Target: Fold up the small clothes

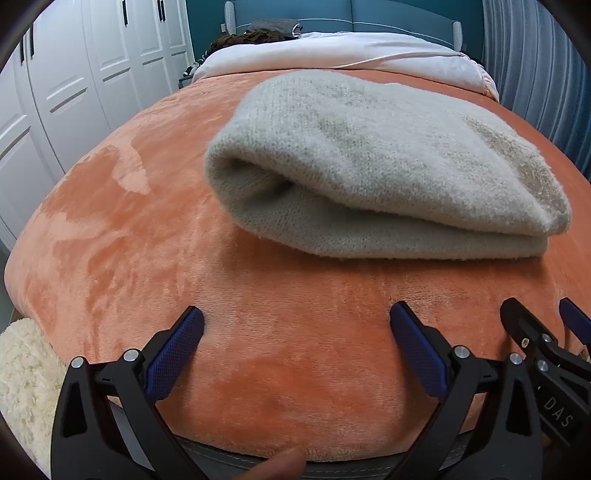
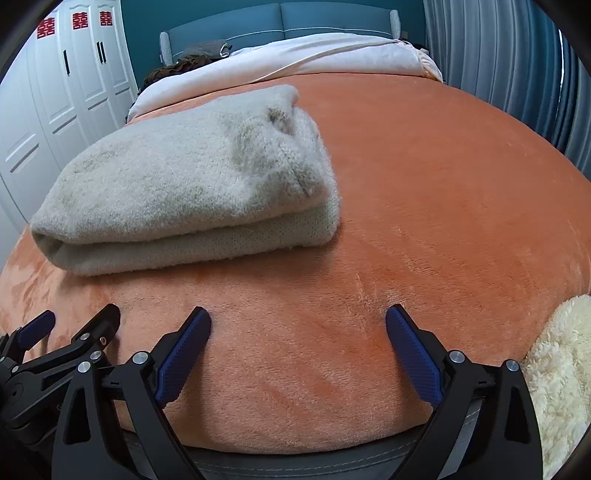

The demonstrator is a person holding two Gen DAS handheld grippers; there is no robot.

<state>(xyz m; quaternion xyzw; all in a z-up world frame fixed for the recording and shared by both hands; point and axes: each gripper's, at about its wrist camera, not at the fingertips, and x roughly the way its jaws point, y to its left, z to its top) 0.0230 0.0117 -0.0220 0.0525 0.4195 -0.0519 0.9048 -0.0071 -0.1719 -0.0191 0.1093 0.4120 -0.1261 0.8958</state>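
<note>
A fuzzy grey-beige knitted garment (image 1: 369,162) lies folded into a thick bundle on the orange blanket (image 1: 147,221); the right wrist view shows the garment (image 2: 192,184) at left centre. My left gripper (image 1: 297,317) stands open near the bed's front edge, short of the garment, with only blanket between its blue pads (image 1: 177,350). My right gripper (image 2: 298,315) is open too, beside the left one and to the right of the bundle, holding nothing. Each gripper shows in the other's view: the right gripper (image 1: 543,314) at the lower right edge, the left gripper (image 2: 79,317) at the lower left.
White bedding (image 1: 332,51) and dark clothes (image 1: 251,35) lie at the bed's head against a blue headboard (image 2: 280,22). White wardrobes (image 1: 74,92) stand left, curtains (image 2: 498,55) right. A cream fleece item (image 2: 561,362) sits at the bed's near corner. A fingertip (image 1: 284,465) shows at the bottom.
</note>
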